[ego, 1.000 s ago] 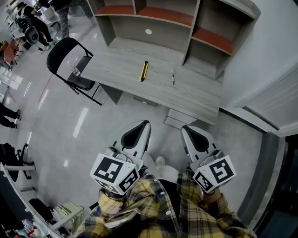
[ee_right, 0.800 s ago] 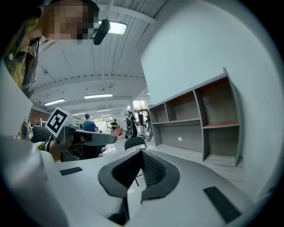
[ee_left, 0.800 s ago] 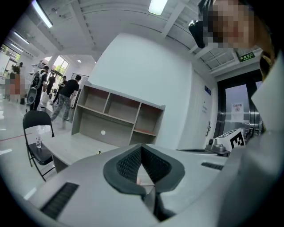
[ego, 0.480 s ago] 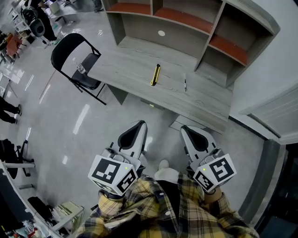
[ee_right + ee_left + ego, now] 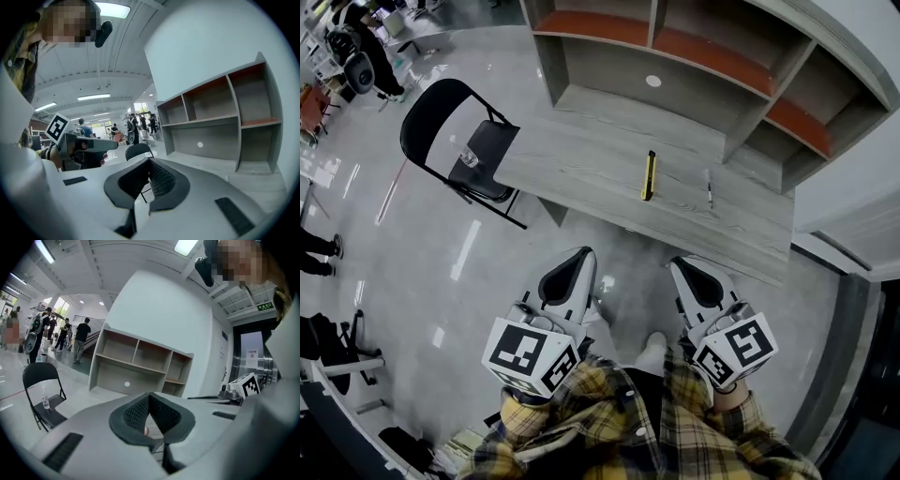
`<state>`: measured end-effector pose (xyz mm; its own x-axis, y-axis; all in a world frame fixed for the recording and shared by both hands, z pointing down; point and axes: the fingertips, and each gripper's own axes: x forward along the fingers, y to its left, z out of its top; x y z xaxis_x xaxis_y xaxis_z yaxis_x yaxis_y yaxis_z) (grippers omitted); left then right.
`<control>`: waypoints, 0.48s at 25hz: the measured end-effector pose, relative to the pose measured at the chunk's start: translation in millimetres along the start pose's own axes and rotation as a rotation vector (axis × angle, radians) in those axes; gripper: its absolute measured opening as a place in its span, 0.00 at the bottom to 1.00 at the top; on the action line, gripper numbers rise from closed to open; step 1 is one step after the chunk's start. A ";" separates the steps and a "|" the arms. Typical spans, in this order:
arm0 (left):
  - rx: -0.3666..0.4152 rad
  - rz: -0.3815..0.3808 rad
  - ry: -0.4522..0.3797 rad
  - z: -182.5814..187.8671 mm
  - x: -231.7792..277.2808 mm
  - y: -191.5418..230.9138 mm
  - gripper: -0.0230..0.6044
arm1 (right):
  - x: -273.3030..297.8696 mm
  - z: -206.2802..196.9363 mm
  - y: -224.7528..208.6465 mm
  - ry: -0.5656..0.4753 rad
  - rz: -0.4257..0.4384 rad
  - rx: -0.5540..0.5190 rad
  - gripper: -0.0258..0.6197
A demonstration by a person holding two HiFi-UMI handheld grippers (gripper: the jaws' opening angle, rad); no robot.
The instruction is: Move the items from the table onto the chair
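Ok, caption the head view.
Left gripper and right gripper, shut and empty, face a table holding a yellow tool and pen.

A shelf unit point(image 5: 712, 58) lines the white wall point(image 5: 159, 315); perhaps four people point(image 5: 83, 336) stand beyond.

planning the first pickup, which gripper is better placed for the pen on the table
Right, probably: the pen lies nearly ahead of the right gripper, while the left gripper is off toward the chair side.

Bright and evenly lit from ceiling panels point(image 5: 110, 9). Glare streaks on glossy floor point(image 5: 467, 251) left of the table point(image 5: 600, 169); strong fisheye bending, black corners in gripper views.
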<state>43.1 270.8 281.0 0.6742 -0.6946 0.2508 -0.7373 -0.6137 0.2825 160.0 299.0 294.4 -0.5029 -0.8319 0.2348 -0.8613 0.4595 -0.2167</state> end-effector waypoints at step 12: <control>-0.041 -0.130 0.124 -14.9 19.3 70.6 0.04 | 48.3 -18.8 -1.9 0.072 -0.204 0.070 0.07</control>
<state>4.7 219.6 319.6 0.7657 -0.5575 0.3208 -0.6430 -0.6778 0.3566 136.0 263.9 324.0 -0.3250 -0.8799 0.3466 -0.9398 0.2594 -0.2226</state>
